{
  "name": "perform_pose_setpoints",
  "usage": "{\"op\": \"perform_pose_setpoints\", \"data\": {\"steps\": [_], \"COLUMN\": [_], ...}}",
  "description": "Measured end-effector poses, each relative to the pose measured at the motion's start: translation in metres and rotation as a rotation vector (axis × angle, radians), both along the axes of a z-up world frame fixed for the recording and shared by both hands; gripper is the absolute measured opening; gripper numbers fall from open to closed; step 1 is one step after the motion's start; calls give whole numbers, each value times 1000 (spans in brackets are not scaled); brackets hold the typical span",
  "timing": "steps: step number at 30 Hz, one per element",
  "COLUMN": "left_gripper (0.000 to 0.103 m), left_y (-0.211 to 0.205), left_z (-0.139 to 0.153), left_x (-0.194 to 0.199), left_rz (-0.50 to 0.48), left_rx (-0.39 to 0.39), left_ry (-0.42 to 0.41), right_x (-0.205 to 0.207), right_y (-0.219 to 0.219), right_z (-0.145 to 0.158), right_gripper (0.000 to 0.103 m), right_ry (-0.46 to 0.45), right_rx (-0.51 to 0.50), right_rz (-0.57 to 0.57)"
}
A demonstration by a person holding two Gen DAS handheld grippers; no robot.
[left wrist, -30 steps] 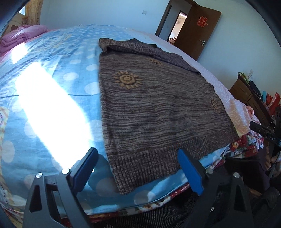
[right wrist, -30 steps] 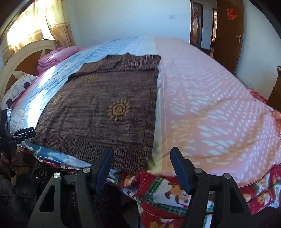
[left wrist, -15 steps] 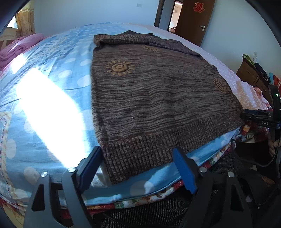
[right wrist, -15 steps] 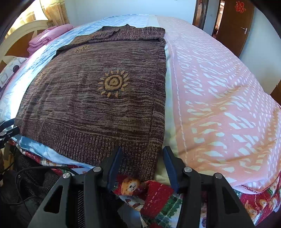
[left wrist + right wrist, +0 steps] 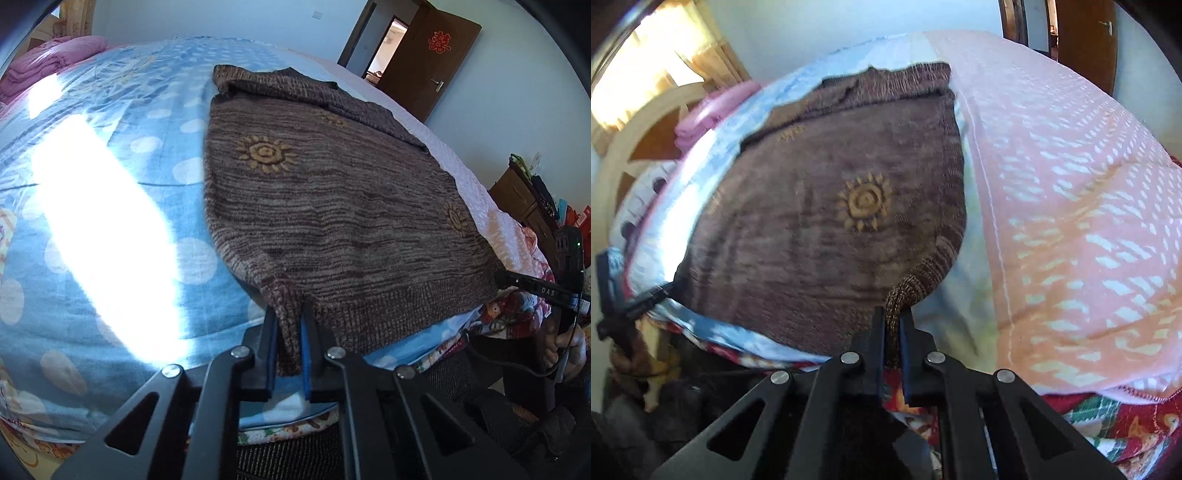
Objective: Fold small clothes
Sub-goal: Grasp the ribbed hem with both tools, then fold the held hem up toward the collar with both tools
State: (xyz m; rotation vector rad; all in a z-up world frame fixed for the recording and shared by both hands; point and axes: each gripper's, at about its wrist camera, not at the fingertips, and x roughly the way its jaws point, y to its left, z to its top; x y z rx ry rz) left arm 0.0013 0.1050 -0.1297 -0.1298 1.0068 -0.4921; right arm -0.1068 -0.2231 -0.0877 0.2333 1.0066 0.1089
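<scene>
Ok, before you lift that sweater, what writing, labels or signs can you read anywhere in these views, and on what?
"DAS": white letters on the black right gripper, seen from the left wrist camera.
Red paper sign on the brown door: an ornamental character, too small to read.
Sweater: sun motifs only, no words.
Packages on the dresser: too small to read.
Right wrist view: nothing readable.
</scene>
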Motion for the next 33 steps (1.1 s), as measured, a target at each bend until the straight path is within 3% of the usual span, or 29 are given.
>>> {"op": "perform_pose_setpoints", "data": {"steps": [8,13,21,29,32,33], "left_gripper": [11,11,11,15,39,55], "left_y": [-4,-11,-21,-33,-30,-25], "left_z": [46,65,57,20,23,26], "left_x": [44,89,167,210,214,214], "left_rz": [10,40,99,107,80,81], "left_rx": [-88,-57,11,120,93,71], "left_ry": [-62,-122,-119,-26,-16,-27], "right_x": [47,98,176,221,227,226], "right_y": [-13,-23,-46,-52,-61,-65], "right_z": [56,70,54,9,-1,-2], "right_gripper": [6,6,6,9,16,22], "right_ry": [-133,-182,-189,-86,-53,-62], "right_rx": [174,208,202,175,217,230], "right_rz": [-16,-78,-200,-277,-319,-330]}}
